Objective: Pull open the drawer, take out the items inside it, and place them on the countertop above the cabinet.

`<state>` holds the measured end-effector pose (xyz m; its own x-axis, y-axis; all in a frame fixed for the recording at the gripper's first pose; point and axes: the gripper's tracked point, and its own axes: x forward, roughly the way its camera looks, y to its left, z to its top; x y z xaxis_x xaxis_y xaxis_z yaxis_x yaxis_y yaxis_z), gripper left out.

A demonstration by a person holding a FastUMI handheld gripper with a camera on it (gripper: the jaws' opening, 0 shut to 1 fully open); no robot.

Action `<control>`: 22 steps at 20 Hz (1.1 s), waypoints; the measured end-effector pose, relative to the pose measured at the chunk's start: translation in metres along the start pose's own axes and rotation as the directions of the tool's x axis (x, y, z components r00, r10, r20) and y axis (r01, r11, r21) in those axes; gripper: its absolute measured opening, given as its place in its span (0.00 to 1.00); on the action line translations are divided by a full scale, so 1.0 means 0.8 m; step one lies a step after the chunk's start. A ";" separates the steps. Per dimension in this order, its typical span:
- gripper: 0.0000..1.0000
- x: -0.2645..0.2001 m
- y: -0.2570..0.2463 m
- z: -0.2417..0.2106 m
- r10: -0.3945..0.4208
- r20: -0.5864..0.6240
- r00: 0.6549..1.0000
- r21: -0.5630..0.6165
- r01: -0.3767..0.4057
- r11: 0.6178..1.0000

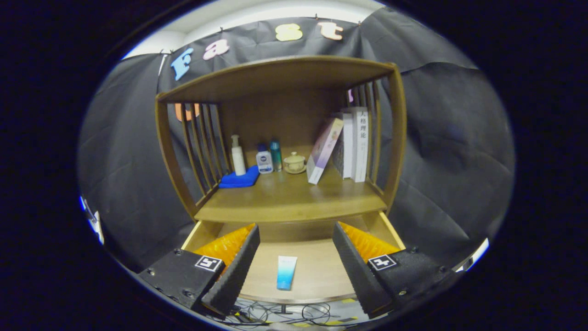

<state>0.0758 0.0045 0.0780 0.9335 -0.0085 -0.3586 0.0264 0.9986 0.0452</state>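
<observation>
Black cloth wall (441, 151) draped behind and to both sides, creased, pinned along a pale strip of ceiling (275, 11) at the top. Against it, a wooden cabinet (397, 138) with an open-fronted shelf space, slatted sides and a flat top board. Inside, a bare wooden worktop (285, 197), smooth and brown, lit from the front, free along its near edge. Below that worktop, the drawer (317, 271) pulled out toward the camera, pale wood bottom on show, curved front lip nearest.

At the right of the worktop, upright white books (356, 145) against the slats, with a lilac book (324, 149) leaning on them. At the left rear, a folded blue cloth (239, 179) with a white pump bottle (237, 156) standing at its back edge. Just right of these, a small white-and-blue bottle (264, 161) and a teal bottle (275, 155) side by side, then a cream lidded cup (294, 162) on a saucer, near the middle.

Gripper (294, 271) above the drawer, jaws spread wide apart, holding nothing. Lying flat on the drawer bottom between them, touching neither, a blue-and-white tube (286, 272), lengthwise front to back. Beneath the drawer front, a tangle of dark cables (285, 315) on the floor.
</observation>
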 end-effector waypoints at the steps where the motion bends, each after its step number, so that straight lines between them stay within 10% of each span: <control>1: 1.00 0.017 0.001 0.001 -0.011 -0.025 1.000 -0.002 0.011 1.000; 9: 1.00 0.125 0.023 -0.083 -0.045 -0.354 0.934 -0.013 0.043 0.999; 22: 1.00 0.169 0.002 -0.232 -0.115 -0.738 0.665 -0.032 0.135 0.990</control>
<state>0.1358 0.0145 -0.1433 0.3540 -0.0823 -0.9316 0.1407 0.9895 -0.0340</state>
